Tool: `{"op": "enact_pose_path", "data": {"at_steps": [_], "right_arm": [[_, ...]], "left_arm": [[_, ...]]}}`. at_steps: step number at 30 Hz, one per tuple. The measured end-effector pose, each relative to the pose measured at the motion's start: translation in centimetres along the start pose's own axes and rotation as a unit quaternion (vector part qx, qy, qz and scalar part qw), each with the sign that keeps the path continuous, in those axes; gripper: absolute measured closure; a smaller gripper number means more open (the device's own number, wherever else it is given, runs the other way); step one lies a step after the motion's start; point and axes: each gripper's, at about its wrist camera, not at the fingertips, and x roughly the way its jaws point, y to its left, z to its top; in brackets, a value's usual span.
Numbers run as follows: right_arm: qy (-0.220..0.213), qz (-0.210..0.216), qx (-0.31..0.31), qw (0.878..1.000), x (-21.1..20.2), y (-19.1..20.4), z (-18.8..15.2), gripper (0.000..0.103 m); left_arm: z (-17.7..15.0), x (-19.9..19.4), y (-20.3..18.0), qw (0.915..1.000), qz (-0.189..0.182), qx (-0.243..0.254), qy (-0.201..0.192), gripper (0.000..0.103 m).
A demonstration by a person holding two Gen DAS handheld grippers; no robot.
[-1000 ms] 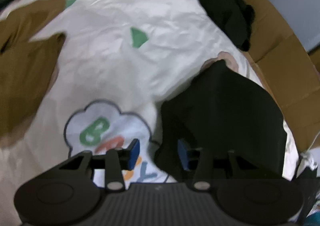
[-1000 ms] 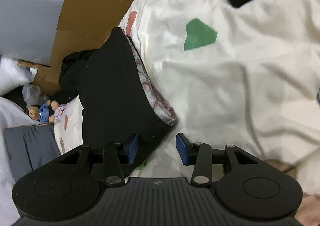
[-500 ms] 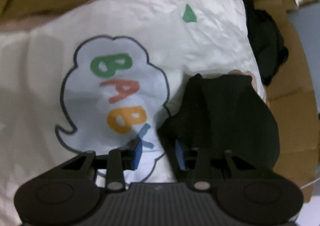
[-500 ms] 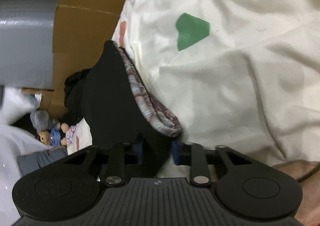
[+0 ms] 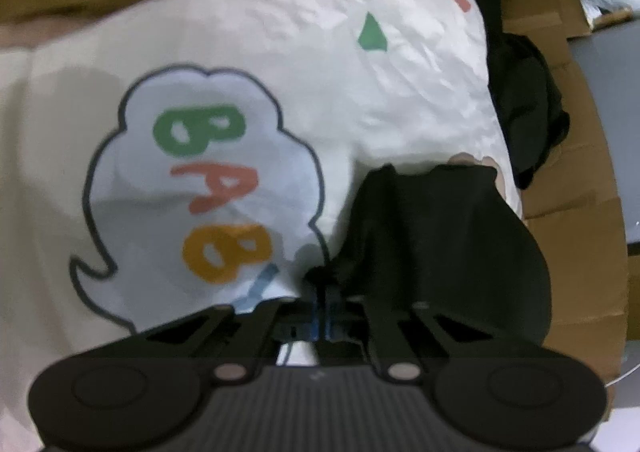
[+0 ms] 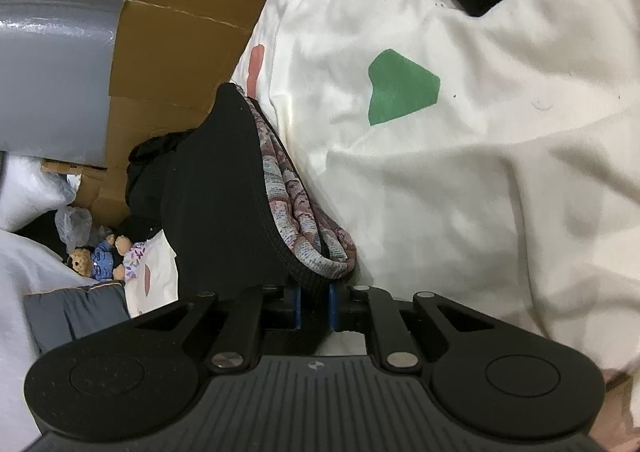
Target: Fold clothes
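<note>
Cream bedding (image 5: 320,64) printed with coloured shapes and a cloud reading "BABY" (image 5: 200,188) covers most of both views, with brown cardboard (image 5: 576,188) along its edge. A black garment (image 5: 440,236) lies on the bedding near that edge; the right wrist view shows its patterned pink-grey lining (image 6: 296,212) at the folded rim. A second ago the left gripper (image 5: 322,308) hung higher with its jaws apart beside the garment's corner; it has since dropped and rolled, and its jaws are now closed tight on that corner. The right gripper (image 6: 314,306) has barely moved, but its jaws, open a second ago, are closing with the garment's thick edge pressed between the blue pads (image 6: 296,306). A small teddy bear (image 6: 98,254) lies off the bedding, beside a grey cushion (image 6: 76,316).
</note>
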Motion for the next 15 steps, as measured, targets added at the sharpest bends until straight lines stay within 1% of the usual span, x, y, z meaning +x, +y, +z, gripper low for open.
{"op": "enact_pose_path", "data": {"at_steps": [4, 7, 8, 9, 10, 11, 13, 15], "right_arm": [[0.001, -0.005, -0.01, 1.0, -0.1, 0.2, 0.0, 0.09], [0.002, -0.008, -0.013, 1.0, -0.2, 0.3, 0.1, 0.09], [0.002, -0.009, -0.013, 1.0, -0.2, 0.4, 0.1, 0.089], [0.002, -0.009, -0.013, 1.0, -0.2, 0.5, 0.1, 0.086], [0.002, -0.009, -0.012, 1.0, -0.3, 0.5, 0.0, 0.083], [0.001, -0.009, -0.012, 1.0, -0.4, 0.6, 0.0, 0.081], [0.0, -0.006, -0.01, 1.0, -0.5, 0.6, -0.2, 0.073], [-0.003, -0.004, -0.008, 1.0, -0.7, 0.5, -0.3, 0.07]], "left_arm": [[0.4, -0.1, 0.1, 1.0, -0.003, -0.001, 0.004, 0.1], [0.1, -0.3, 0.5, 0.9999, -0.008, -0.009, 0.01, 0.096], [0.0, -0.4, 0.6, 0.9998, -0.005, -0.014, 0.011, 0.088], [-0.2, -0.5, 0.7, 0.9997, 0.004, -0.021, 0.01, 0.072], [-0.4, -0.6, 0.7, 0.9996, 0.009, -0.026, 0.01, 0.066], [-0.6, -0.7, 0.7, 0.9996, 0.007, -0.026, 0.011, 0.064], [-1.0, -0.7, 0.6, 0.9997, 0.001, -0.022, 0.013, 0.064], [-1.2, -0.7, 0.6, 0.9996, -0.002, -0.024, 0.015, 0.064]]}}
